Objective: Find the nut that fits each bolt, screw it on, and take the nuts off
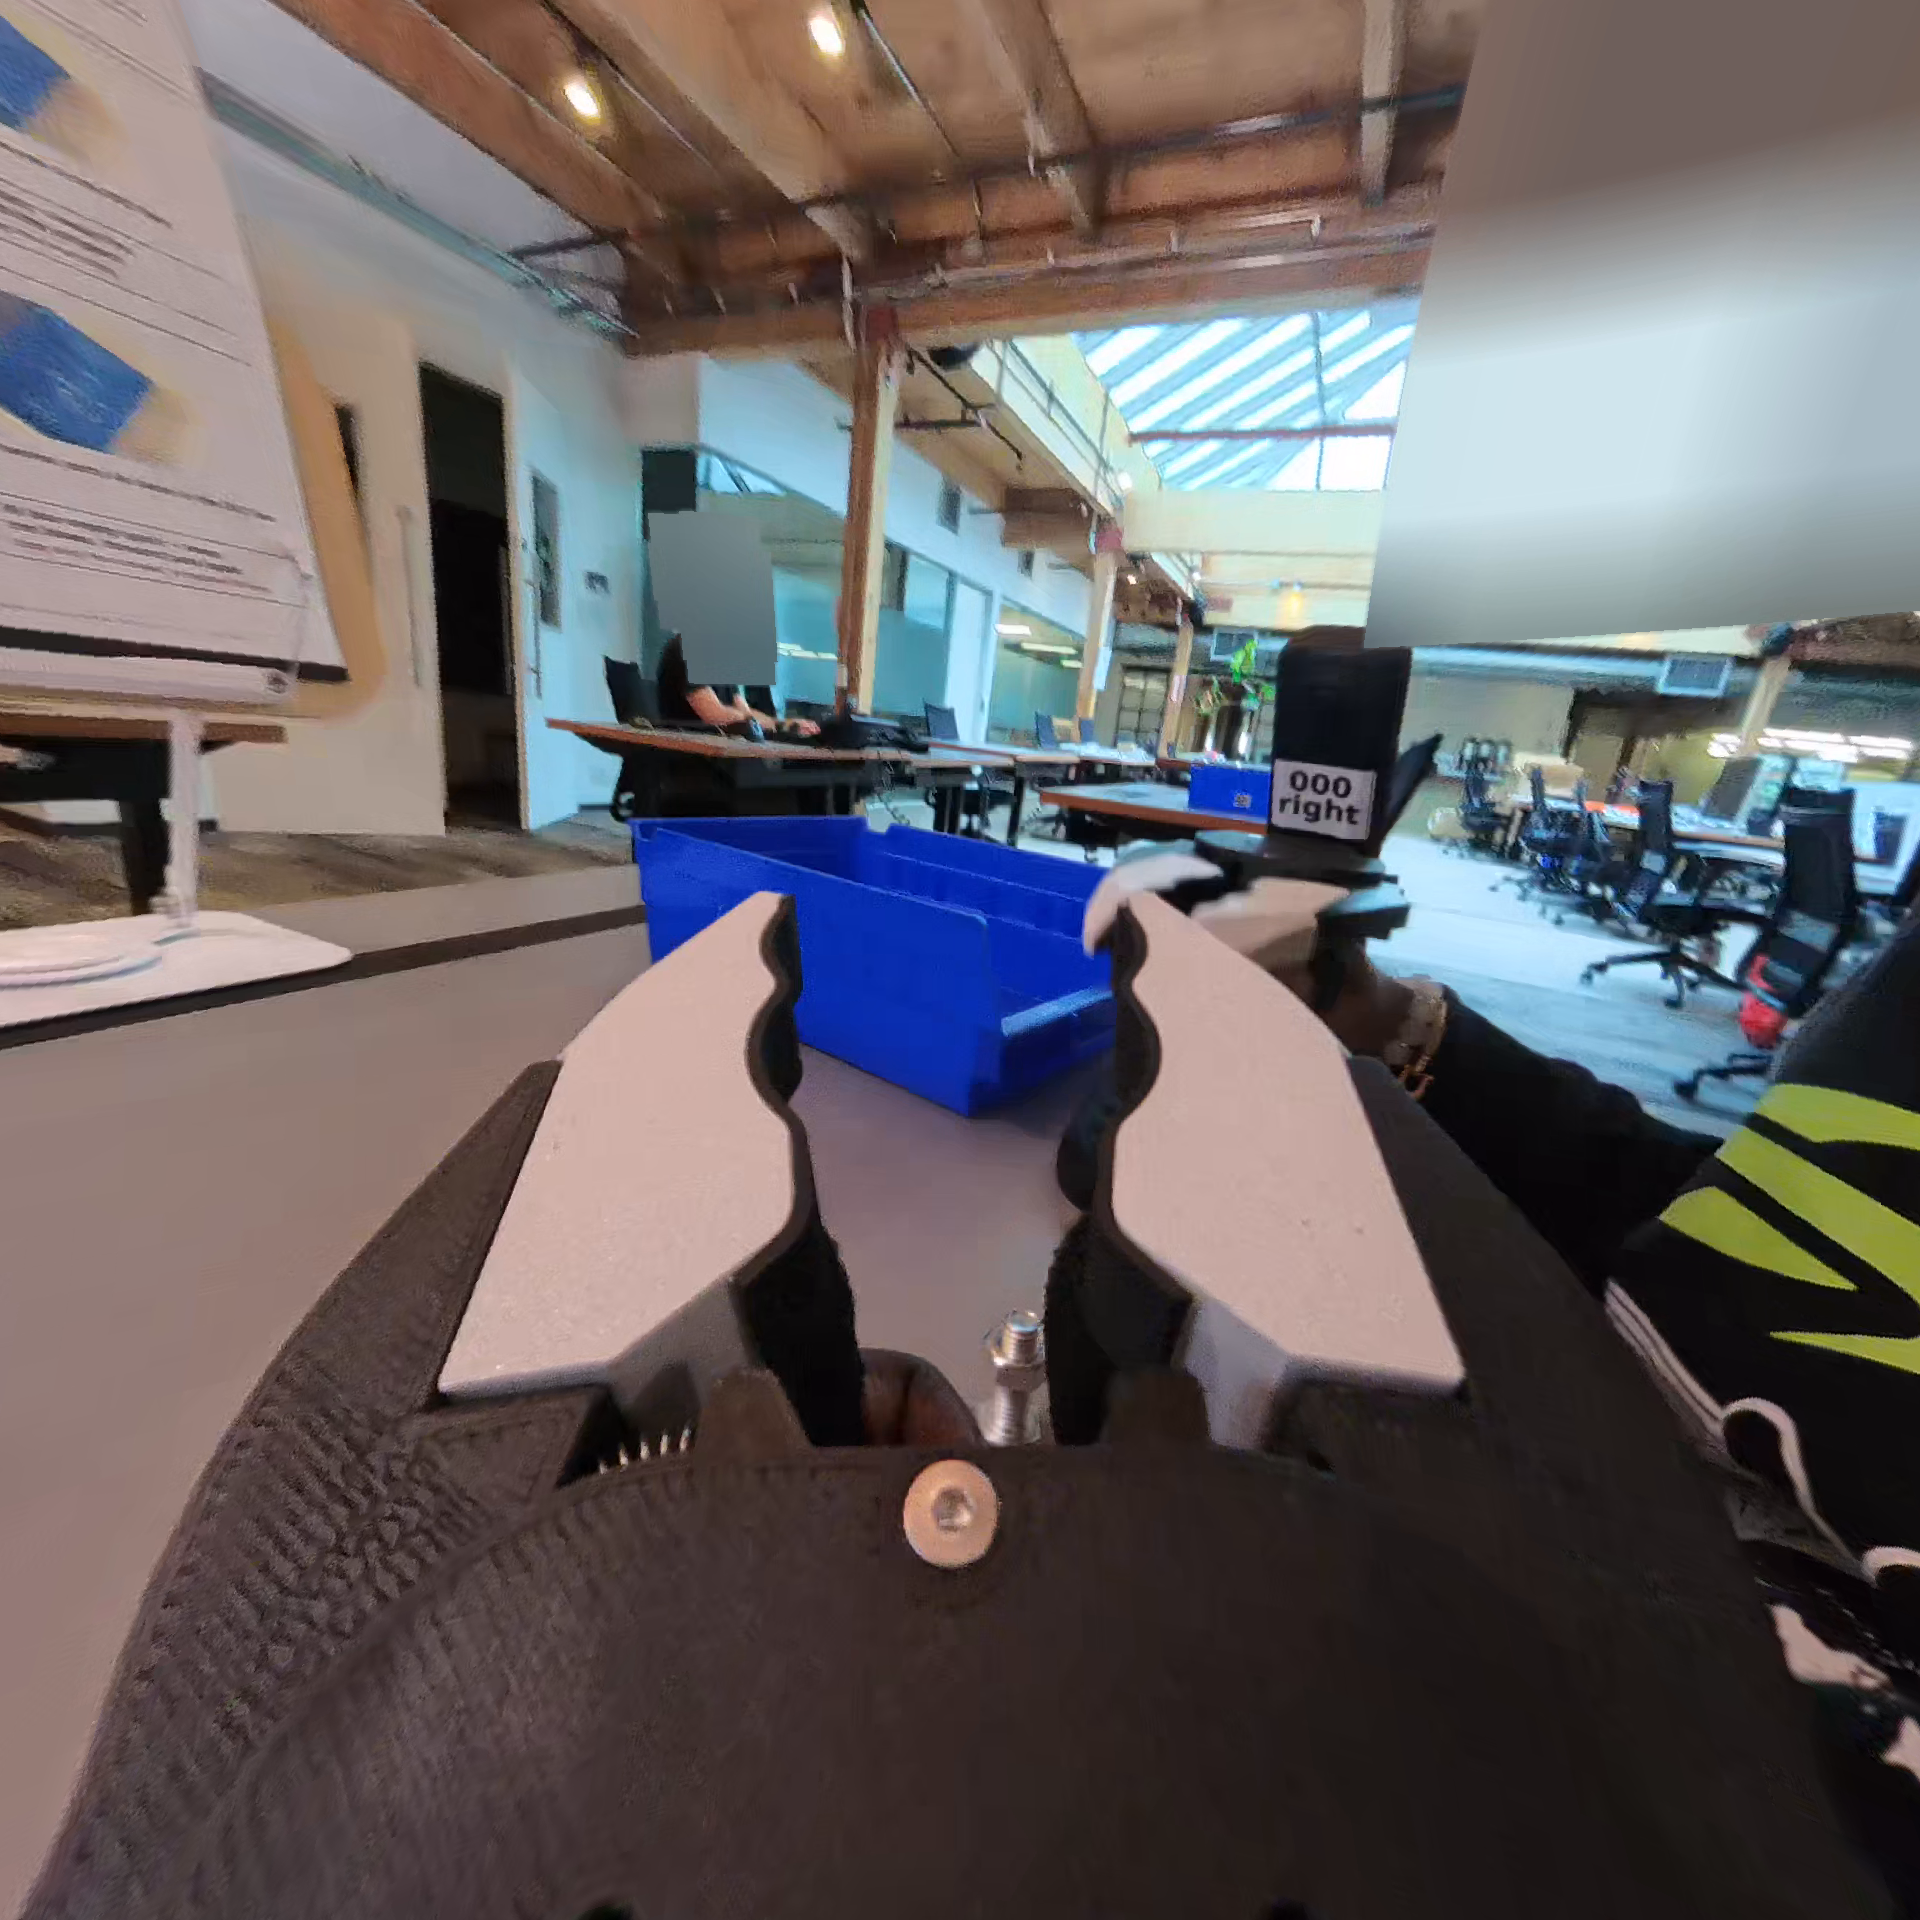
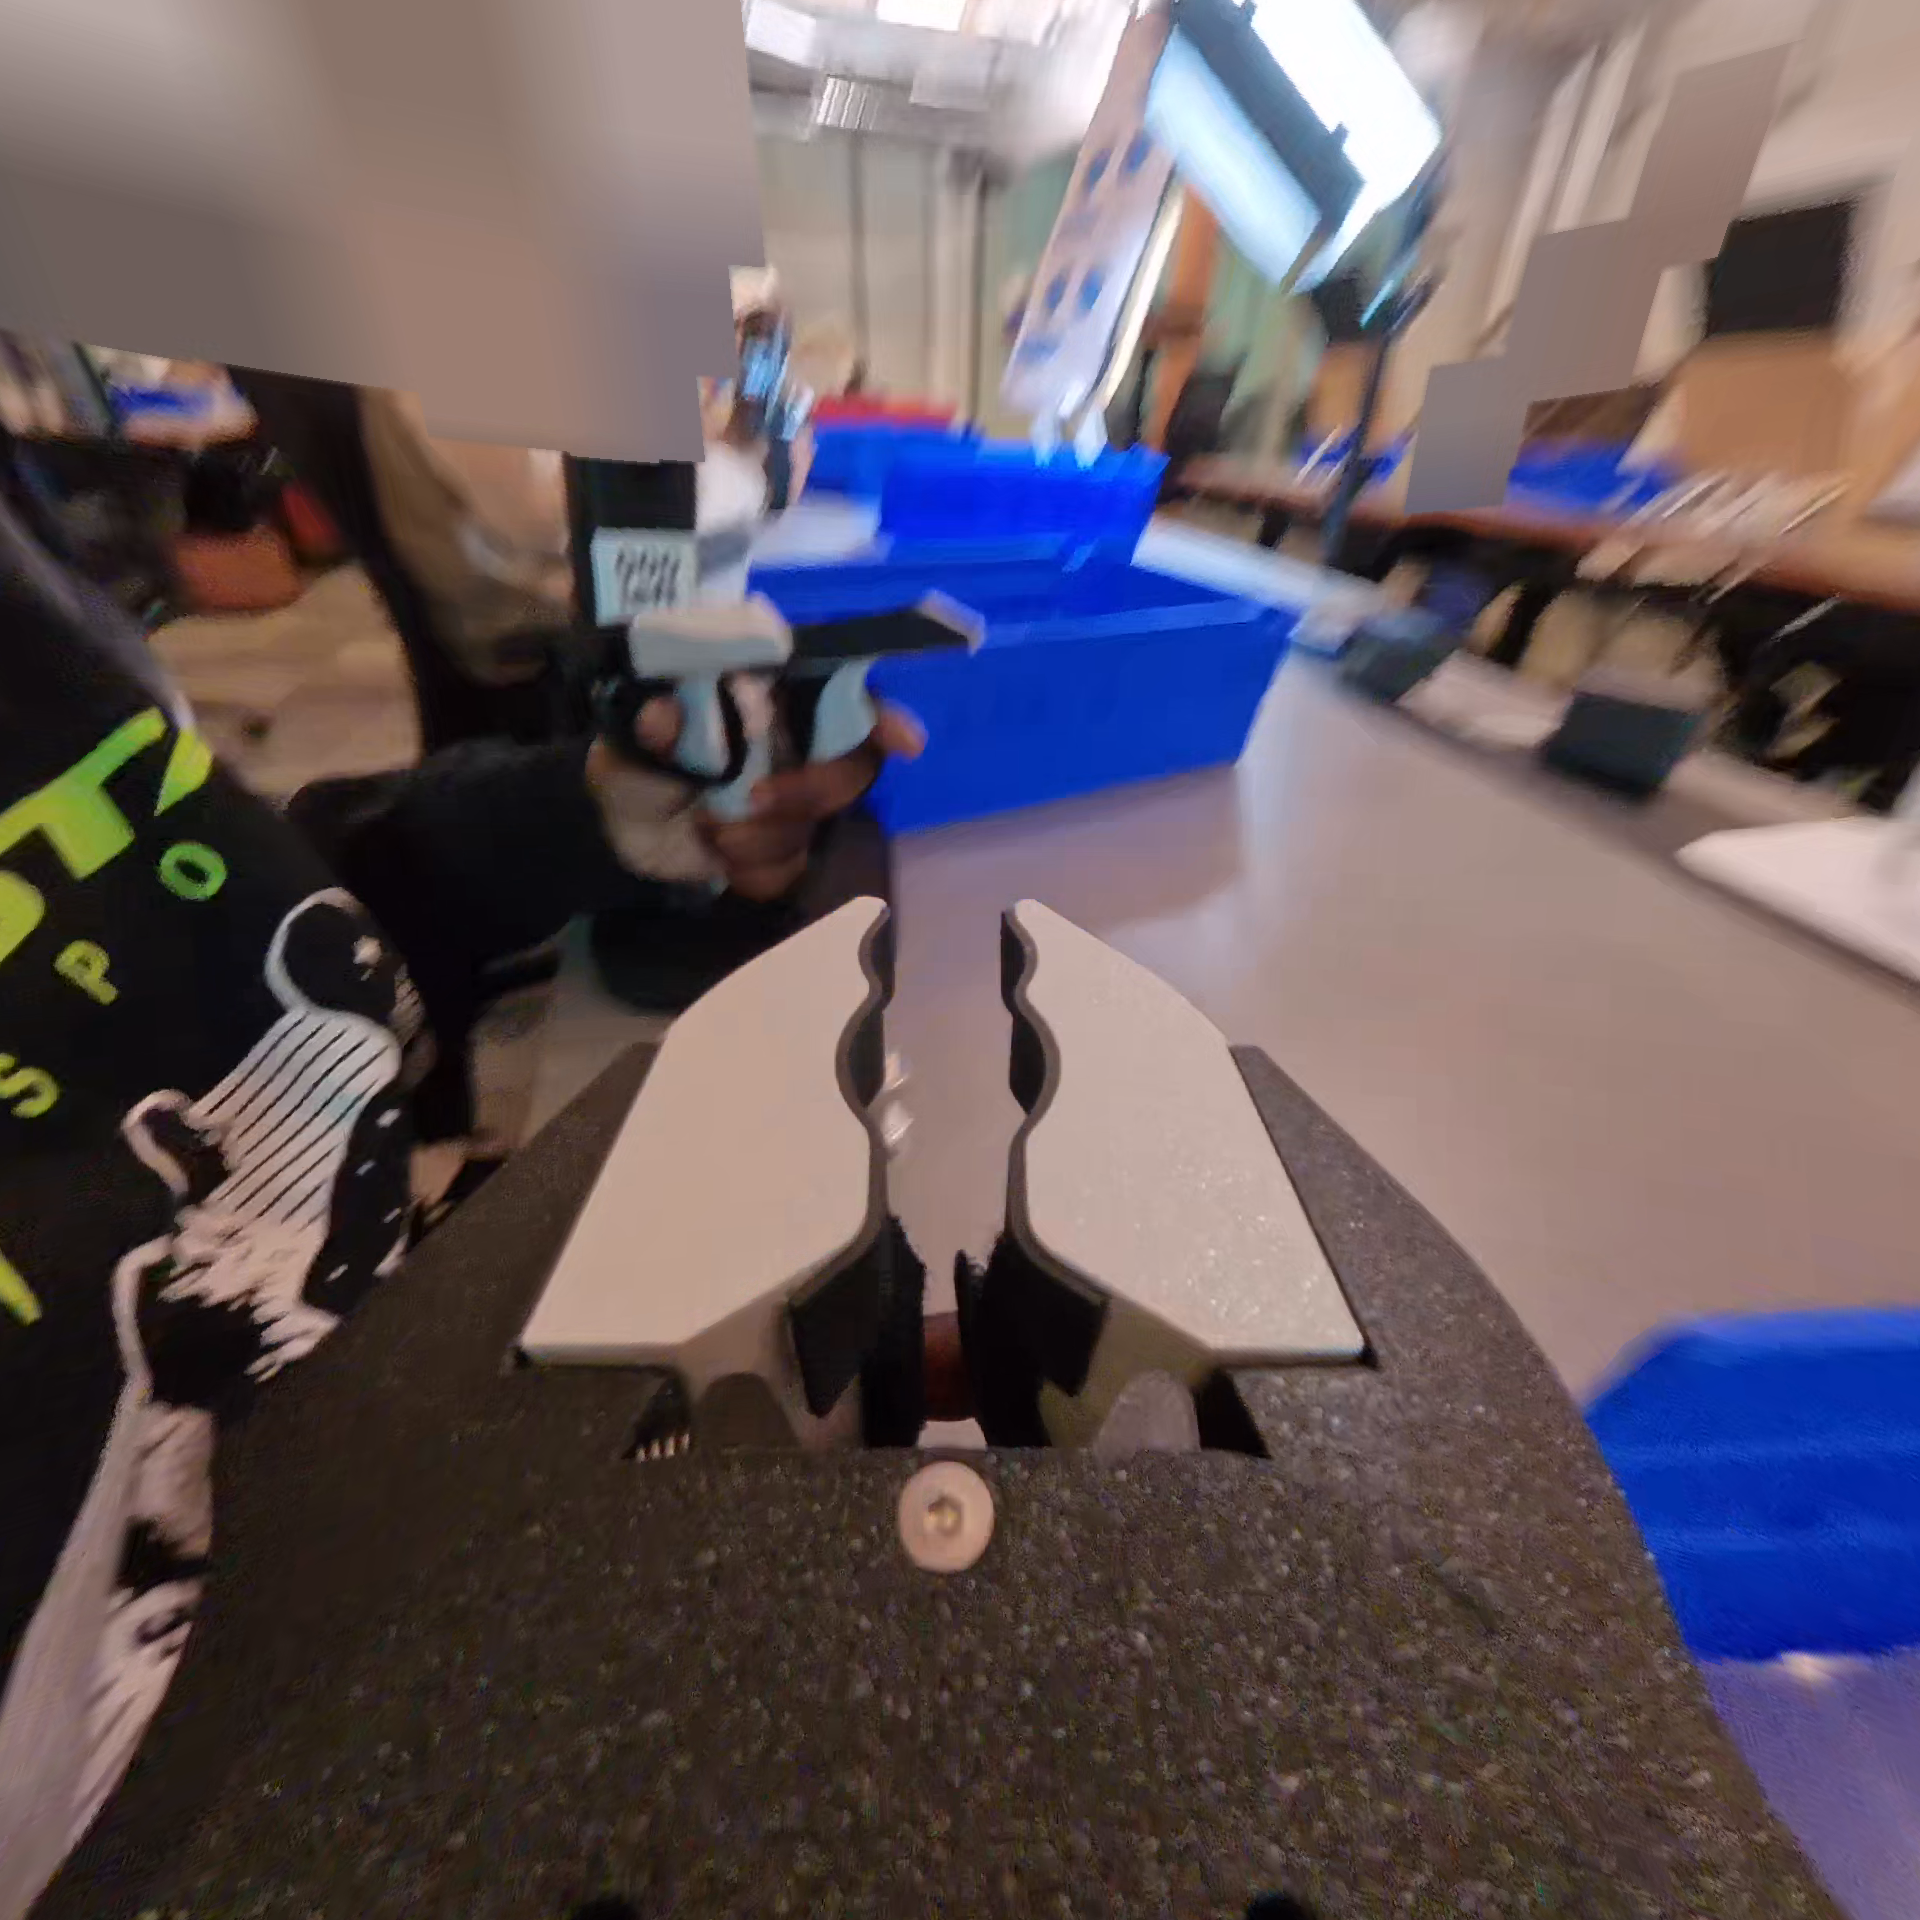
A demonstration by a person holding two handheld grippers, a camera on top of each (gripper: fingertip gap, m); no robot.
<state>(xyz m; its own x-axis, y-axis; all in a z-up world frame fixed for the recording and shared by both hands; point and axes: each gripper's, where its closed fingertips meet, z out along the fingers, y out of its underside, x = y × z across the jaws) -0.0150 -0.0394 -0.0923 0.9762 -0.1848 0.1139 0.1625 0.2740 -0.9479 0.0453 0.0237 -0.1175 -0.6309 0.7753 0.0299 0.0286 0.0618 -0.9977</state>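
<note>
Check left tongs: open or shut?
Open. Left tongs stand spread, nothing between the fingertips; the blue bin shows through the gap.

Your 2 wrist cameras sit low over the grey counter (image 1: 260, 1143), each looking forward along its own jaws; both views share the blue bin (image 1: 883, 935) (image 2: 1091, 686), seen from opposite sides.

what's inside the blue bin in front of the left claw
From the left wrist view, the blue bin shows only bare blue inner walls near its rim. Its floor is hidden behind the near wall, so any contents cannot be seen. The left claw is open, holding nothing.
</note>
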